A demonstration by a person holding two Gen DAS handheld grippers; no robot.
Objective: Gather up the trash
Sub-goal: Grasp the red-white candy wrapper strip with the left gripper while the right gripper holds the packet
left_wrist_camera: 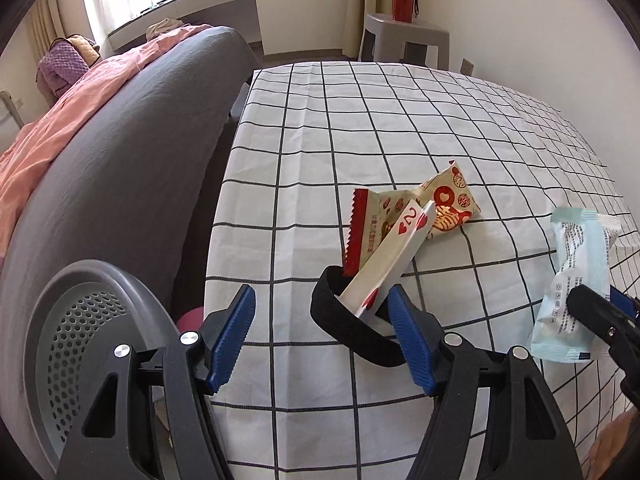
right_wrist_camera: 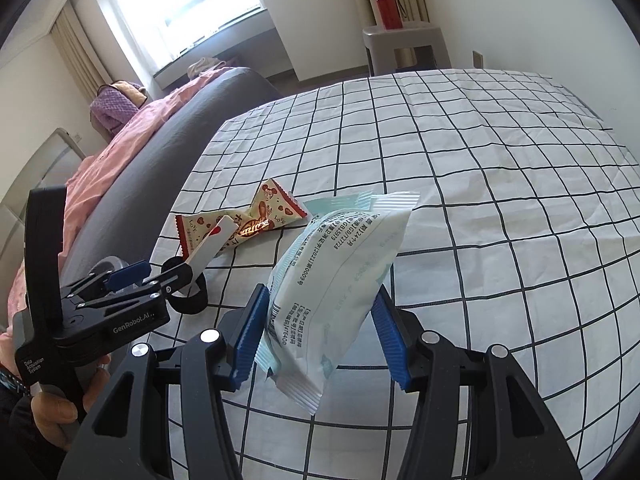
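The right gripper (right_wrist_camera: 320, 320) holds the pale blue wrapper (right_wrist_camera: 336, 280) in its jaws above the table (right_wrist_camera: 500, 220), while the left gripper (left_wrist_camera: 322, 340) has wide jaws near a playing card (left_wrist_camera: 384, 264).

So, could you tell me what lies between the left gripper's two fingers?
Only bare checked tablecloth, seen in the left wrist view; the playing card and black band sit at its right finger.

Left claw (left_wrist_camera: 322, 340) jaws stand wide apart above the near edge of the table (left_wrist_camera: 400, 128), covered in a white black-grid cloth. A playing card (left_wrist_camera: 394, 258) leans tilted out of a black ring (left_wrist_camera: 352, 326) just beside the right blue pad, with a red-and-cream snack wrapper (left_wrist_camera: 436, 204) lying behind it. At right, the right claw (left_wrist_camera: 600, 312) meets a pale blue packet (left_wrist_camera: 576, 280); a grey perforated bin (left_wrist_camera: 80, 344) sits lower left.
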